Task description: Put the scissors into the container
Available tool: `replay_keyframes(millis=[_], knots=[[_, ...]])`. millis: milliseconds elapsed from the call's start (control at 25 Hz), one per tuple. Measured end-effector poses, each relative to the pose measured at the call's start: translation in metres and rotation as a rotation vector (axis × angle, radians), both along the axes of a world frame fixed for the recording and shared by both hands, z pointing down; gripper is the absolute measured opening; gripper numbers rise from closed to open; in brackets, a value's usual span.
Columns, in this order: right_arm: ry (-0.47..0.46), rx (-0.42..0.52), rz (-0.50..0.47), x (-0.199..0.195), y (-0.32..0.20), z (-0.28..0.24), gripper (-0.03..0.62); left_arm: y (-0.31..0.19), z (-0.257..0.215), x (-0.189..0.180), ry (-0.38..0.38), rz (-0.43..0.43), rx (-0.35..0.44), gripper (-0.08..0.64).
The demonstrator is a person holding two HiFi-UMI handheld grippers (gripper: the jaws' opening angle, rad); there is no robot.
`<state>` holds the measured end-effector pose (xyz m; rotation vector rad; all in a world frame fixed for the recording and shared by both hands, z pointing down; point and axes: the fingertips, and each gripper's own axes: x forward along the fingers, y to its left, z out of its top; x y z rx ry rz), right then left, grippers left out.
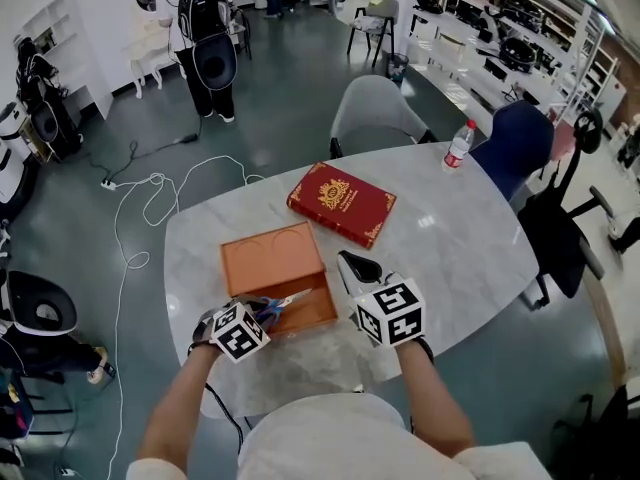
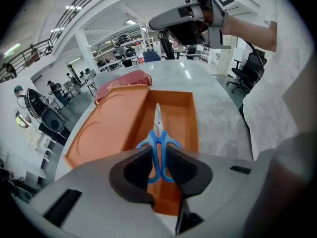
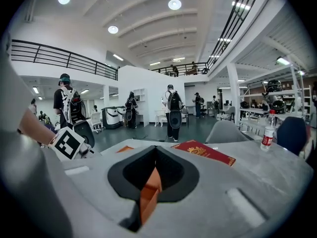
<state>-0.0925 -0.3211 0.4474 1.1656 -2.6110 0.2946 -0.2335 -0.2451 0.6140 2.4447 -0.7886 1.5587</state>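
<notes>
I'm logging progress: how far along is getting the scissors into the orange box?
Done: the scissors are picked up, blue handles clamped in the left gripper, blades pointing over the open compartment of the orange container. In hand: the right gripper is shut on the container's wall. Left: lower and release the scissors; they are not yet let go.

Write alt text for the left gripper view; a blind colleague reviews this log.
The left gripper has its jaws shut on the handles of blue scissors, blades pointing away over the open tray of an orange container on a marble table. Its lid lies flat at the left, a red book lies behind it, and the right gripper shows at the top.
</notes>
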Motion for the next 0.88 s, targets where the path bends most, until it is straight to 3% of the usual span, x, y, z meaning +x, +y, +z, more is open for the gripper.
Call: replay_keyframes(millis=[880], knots=[[0.015, -0.025, 0.020, 0.016, 0.001, 0.010, 0.005, -0.002, 0.028, 0.007, -0.089, 0.010, -0.099, 0.083]])
